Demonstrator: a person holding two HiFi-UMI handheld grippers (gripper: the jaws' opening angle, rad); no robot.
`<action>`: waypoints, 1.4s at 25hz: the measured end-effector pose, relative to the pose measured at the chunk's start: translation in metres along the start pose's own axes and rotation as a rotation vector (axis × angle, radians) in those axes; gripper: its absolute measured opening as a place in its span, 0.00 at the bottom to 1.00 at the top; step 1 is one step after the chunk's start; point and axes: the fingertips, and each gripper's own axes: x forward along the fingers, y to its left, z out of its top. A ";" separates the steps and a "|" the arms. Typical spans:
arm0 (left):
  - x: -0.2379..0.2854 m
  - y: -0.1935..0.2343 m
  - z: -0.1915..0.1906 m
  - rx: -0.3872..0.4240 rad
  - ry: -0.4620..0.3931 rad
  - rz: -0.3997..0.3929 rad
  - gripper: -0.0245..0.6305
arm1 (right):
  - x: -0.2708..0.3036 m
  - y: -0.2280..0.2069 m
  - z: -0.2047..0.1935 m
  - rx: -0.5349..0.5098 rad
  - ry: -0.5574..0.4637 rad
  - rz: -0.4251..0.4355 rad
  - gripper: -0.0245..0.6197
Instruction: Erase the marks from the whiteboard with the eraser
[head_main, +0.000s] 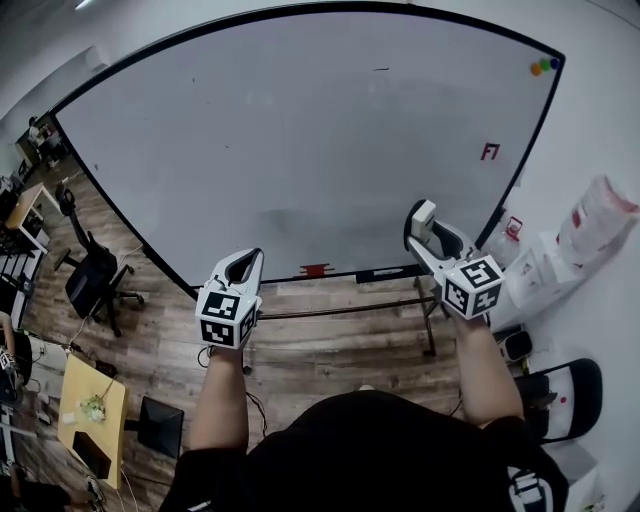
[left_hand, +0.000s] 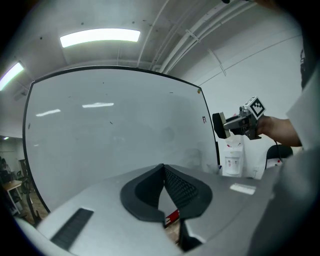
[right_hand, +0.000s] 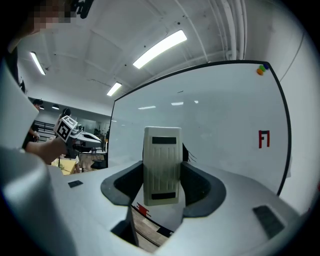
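Jaws of the right gripper (right_hand: 162, 189) are clamped on the eraser (right_hand: 161, 167), a white ribbed block with a black strip at each end. It stands upright between them and rises past their tips. Straight ahead spreads the whiteboard (right_hand: 215, 115) with nothing in the way; whether the eraser touches it cannot be told. A red mark (right_hand: 264, 138) sits up and to the right of these jaws, a short dark dash (head_main: 381, 69) far above them, and coloured magnets (head_main: 543, 66) in the board's top right corner. Jaws of the left gripper (left_hand: 164, 187) are pressed together, holding nothing, and face the board. Below both pairs of jaws the board's tray (head_main: 270, 277) carries a red object (head_main: 314, 269) and a black bar (head_main: 385, 272). Right of the right jaws stands a water dispenser (head_main: 545, 265); left of the left jaws, an office chair (head_main: 95, 275) on the wooden floor (head_main: 320, 345)
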 end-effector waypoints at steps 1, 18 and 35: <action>0.004 0.001 0.001 0.001 0.001 0.002 0.05 | 0.004 -0.002 0.001 0.001 -0.001 0.003 0.39; 0.041 -0.001 0.003 0.000 0.018 0.015 0.05 | 0.026 -0.029 0.002 0.002 -0.006 0.031 0.39; 0.058 -0.010 -0.003 -0.005 0.043 0.019 0.05 | 0.033 -0.044 -0.004 0.038 0.000 0.071 0.39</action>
